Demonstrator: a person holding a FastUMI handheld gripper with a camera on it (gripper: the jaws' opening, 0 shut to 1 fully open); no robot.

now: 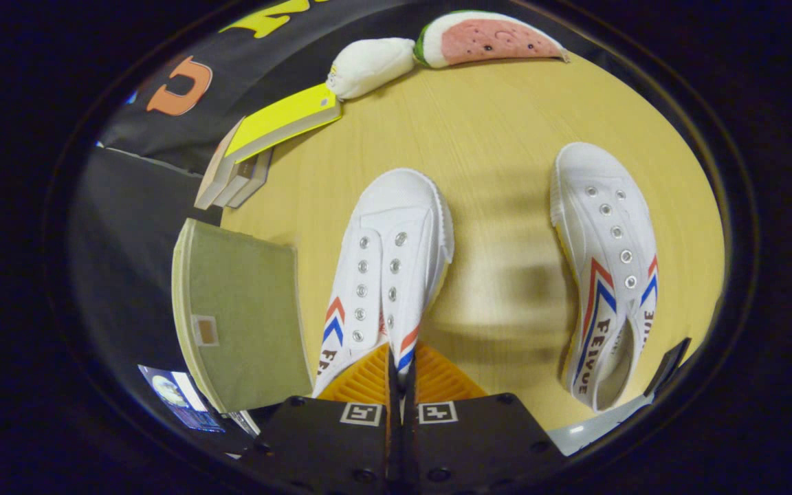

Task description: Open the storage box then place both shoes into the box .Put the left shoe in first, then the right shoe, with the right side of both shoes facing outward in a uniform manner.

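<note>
Gripper view, fingers [401,375] pinching near shoe [389,268], storage box [241,316] beside it, other shoe [606,268] apart.

Even overhead light, strong fisheye bending toward the rim

Bright light is falling on the table [506,117], and a soft, smeared shadow is lying between the two shoes, perhaps motion blur. The centre is staying sharp while edges are curving and dimming; the screen [179,399] by the rim is glowing, too blurred to make out.
</note>
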